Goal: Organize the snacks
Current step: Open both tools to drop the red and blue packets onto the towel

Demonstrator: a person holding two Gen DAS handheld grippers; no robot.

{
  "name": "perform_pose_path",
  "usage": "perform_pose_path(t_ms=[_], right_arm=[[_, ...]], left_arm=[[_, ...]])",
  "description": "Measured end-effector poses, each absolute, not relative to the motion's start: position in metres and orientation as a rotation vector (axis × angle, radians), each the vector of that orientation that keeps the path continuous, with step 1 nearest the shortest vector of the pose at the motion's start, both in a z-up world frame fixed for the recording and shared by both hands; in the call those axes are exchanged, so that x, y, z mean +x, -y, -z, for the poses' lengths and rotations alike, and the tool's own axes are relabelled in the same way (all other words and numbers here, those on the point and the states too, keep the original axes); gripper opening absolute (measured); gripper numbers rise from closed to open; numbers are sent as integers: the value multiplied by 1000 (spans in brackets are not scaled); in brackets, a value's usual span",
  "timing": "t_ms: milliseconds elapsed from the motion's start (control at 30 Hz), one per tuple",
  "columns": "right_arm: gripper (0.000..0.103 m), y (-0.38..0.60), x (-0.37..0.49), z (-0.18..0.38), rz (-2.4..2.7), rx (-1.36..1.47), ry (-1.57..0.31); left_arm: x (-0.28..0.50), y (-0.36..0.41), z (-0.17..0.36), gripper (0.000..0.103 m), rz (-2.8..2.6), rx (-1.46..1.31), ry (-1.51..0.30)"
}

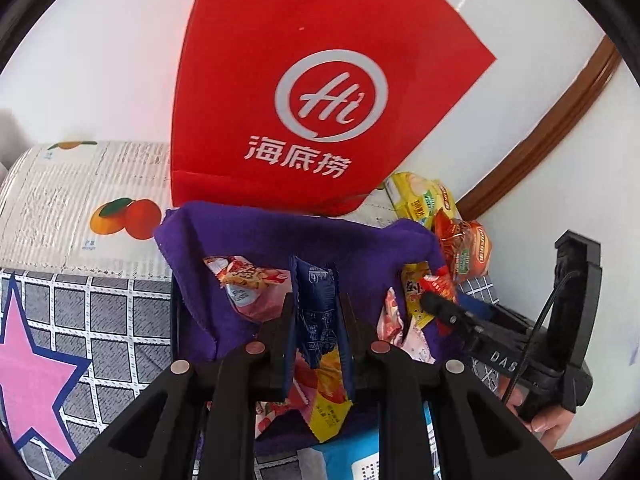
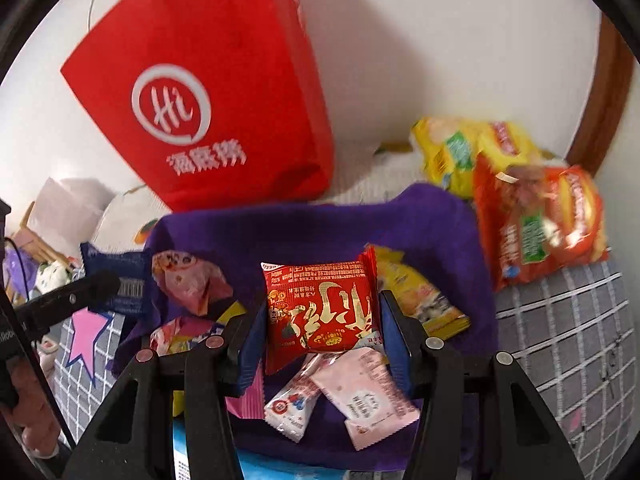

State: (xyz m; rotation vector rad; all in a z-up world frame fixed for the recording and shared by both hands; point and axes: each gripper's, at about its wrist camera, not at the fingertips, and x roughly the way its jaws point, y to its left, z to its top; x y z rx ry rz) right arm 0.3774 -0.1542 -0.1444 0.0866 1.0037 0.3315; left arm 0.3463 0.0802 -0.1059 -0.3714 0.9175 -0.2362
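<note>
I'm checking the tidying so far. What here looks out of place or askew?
The red paper bag leans tilted against the wall rather than standing square. Small packets lie jumbled on the rumpled purple cloth, and the orange snack bag sits off the cloth on the checked cover. Each claw grips one packet; nothing looks spilled or torn.

The red bag bears a white "Hi" logo above "海底捞".

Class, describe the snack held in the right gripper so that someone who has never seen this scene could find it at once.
Find the red bag against the wall; below it lies a purple cloth strewn with snacks. Over the cloth, the right gripper is shut on a square red packet with gold lettering, unlike the pink wrappers beneath it.
</note>
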Motion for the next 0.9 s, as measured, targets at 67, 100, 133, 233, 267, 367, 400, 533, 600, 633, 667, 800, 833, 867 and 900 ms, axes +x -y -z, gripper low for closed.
perform_pose_path(t_ms=[67,100,133,233,267,367,400,533,600,633,667,800,833,867,900], right_arm=[[53,148,379,151,-342,73,-1026],[53,145,379,154,-345,62,-1034],[53,144,379,156,-346,55,-1039],[53,139,380,163,-342,35,-1060],[53,138,380,164,-339,32,-1067],[53,136,382,169,-336,26,-1077],[53,136,382,170,-336,23,-1082],[54,132,386,177,-338,14,-1102],[54,129,388,181,-339,8,-1111],[54,128,390,182,-339,5,-1115],[54,127,390,183,-339,2,-1119],[58,121,392,188,-346,-12,-1145],[59,121,392,188,-349,-17,-1145],[59,119,392,188,-348,-19,-1138],[60,120,391,188,-349,-19,-1136]], left_arm=[[348,-82,108,17,231,-375,-925],[348,-82,109,17,230,-376,-927],[349,-83,109,17,230,-378,-930],[350,-82,110,17,230,-380,-934],[350,-83,111,17,230,-380,-935],[351,-84,112,17,236,-389,-940],[351,-84,113,17,237,-392,-943],[352,-83,117,17,240,-396,-955],[353,-81,120,17,246,-397,-963],[354,-79,120,17,247,-398,-966],[354,-77,121,17,250,-398,-970],[356,-75,125,17,255,-400,-985],[356,-75,126,17,255,-402,-989],[356,-75,127,17,254,-406,-993],[357,-75,128,17,254,-410,-997]])
